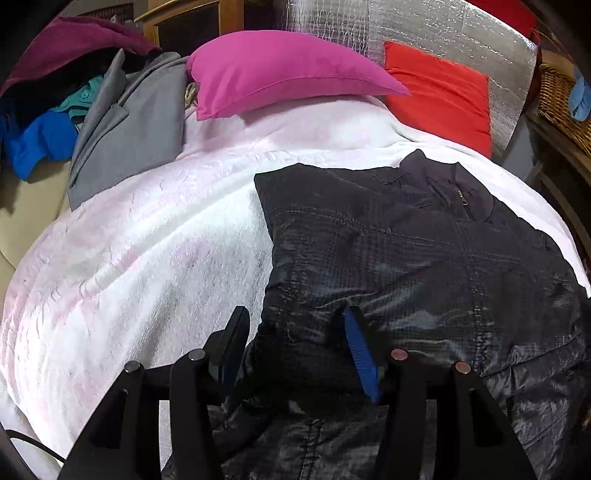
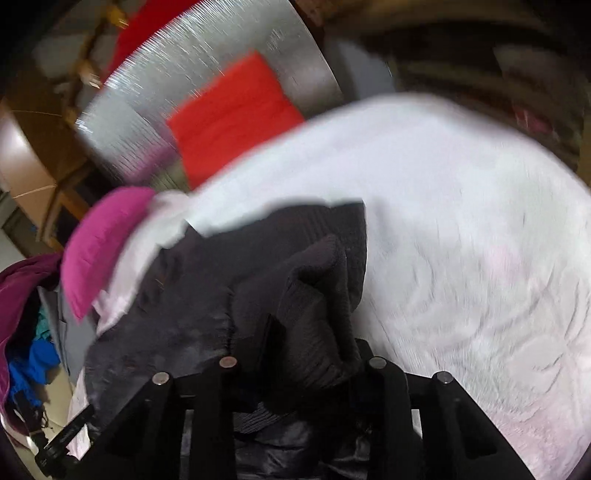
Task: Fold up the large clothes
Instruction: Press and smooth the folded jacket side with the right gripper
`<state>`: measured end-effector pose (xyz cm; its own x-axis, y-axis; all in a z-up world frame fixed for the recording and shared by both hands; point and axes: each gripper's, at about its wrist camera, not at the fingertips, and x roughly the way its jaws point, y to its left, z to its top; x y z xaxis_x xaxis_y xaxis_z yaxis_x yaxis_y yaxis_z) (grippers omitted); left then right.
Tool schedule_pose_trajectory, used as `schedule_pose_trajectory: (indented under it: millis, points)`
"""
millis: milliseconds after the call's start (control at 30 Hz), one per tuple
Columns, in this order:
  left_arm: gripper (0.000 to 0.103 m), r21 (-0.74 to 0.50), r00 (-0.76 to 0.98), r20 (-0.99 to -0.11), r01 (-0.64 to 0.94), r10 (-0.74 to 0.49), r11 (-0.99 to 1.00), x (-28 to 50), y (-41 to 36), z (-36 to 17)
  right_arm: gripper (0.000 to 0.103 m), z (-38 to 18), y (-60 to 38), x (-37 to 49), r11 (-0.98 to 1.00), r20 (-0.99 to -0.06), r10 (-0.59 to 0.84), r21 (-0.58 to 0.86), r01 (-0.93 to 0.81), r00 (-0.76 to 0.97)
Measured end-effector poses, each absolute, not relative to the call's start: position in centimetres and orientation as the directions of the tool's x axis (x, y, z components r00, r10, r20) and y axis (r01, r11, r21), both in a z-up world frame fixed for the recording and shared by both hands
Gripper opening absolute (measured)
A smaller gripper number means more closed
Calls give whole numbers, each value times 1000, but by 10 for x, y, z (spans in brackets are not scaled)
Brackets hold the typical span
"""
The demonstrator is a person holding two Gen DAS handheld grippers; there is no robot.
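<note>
Black quilted jacket (image 1: pixel 424 266) lies on the white blanket (image 1: pixel 147 258), shiny ripstop shell, collar and short zip toward the pillows, far-left corner squared off, fabric wrinkled and bunched at the near hem. In the left wrist view it fills the right half of the blanket; its left edge runs straight from the far corner down to the left gripper (image 1: pixel 295 332). That gripper stands half open, one finger on the blanket side, the blue-padded finger (image 1: pixel 360 354) on the jacket, the jacket's edge between them, pads not clearly pressing. Right wrist view is motion-blurred: a dark ribbed knit part of the jacket (image 2: pixel 306 291) is humped up between the fingers of the right gripper (image 2: pixel 303 354); fingertips are buried under cloth, so grip cannot be told. Open blanket lies left of the jacket in the left view and right of it in the right view. Pink pillow (image 1: pixel 280 70) and red pillow (image 1: pixel 443 92) at the far edge, silver foil sheet (image 1: pixel 443 29) behind. Grey coat (image 1: pixel 129 122) and clothes pile (image 1: pixel 44 110) at far left, wicker basket (image 1: pixel 561 103) at far right.
</note>
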<state>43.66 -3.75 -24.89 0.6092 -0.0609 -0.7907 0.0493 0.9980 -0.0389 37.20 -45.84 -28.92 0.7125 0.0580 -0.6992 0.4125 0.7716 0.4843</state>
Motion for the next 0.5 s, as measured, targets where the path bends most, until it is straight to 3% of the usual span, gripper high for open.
schedule_pose_trajectory:
  millis: [100, 167, 233, 500]
  points:
    - [55, -31, 615, -786, 44, -51, 999, 436, -37, -248, 46, -290, -469, 370, 713, -683, 108, 559, 422, 722]
    - [55, -30, 617, -785, 42, -49, 999, 437, -36, -247, 62, -285, -472, 367, 697, -668, 113, 580, 421, 735]
    - [55, -25, 619, -784, 41, -45, 999, 437, -36, -247, 71, -282, -471, 366, 699, -658, 101, 580, 418, 746]
    - [56, -24, 611, -791, 36, -41, 999, 438, -31, -247, 72, -292, -471, 371, 683, -690, 128, 582, 441, 712]
